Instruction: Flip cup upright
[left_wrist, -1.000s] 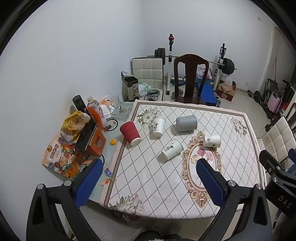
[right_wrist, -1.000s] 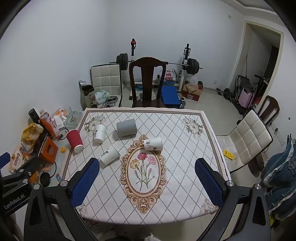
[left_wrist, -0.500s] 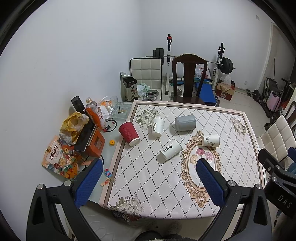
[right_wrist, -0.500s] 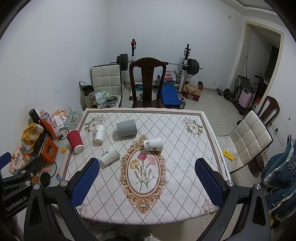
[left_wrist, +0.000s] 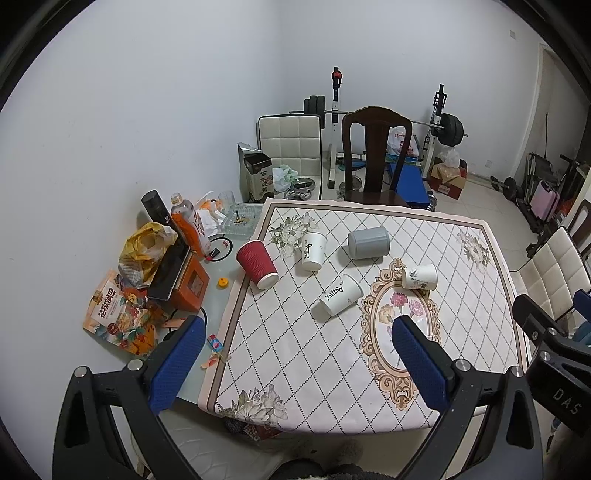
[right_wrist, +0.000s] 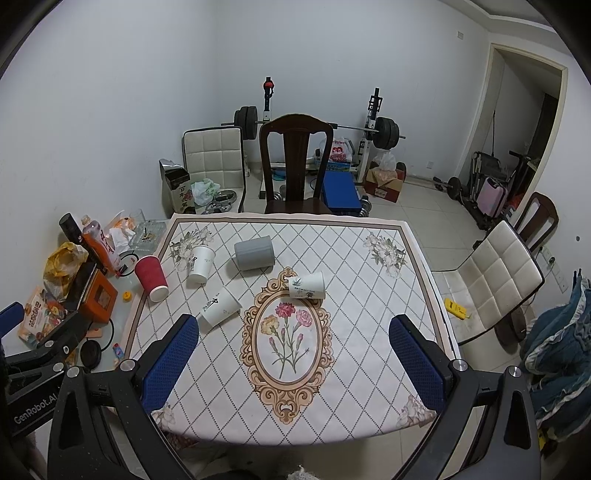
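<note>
Paper and plastic cups lie toppled on the bench; none righted.
Both views have barely shifted over the last second, so no approach has begun. Left tool (left_wrist: 295, 354) and right tool (right_wrist: 293, 352) hang released and empty above the 6 o'clock edge of the bench (right_wrist: 369, 332). Red cup (right_wrist: 151, 277) lies at 9 o'clock, grey cup (right_wrist: 255, 253) at 12, three white cups (right_wrist: 221, 307) between; target unclear.

Ahead of both wide-spread grippers, the near tablecloth (right_wrist: 332, 387) lies bare. Beyond, five cups block the way: red cup (left_wrist: 257, 263), two white cups (left_wrist: 313, 250) (left_wrist: 340, 295), grey cup (left_wrist: 368, 242), flowered cup (right_wrist: 307, 284), with gaps between.
</note>
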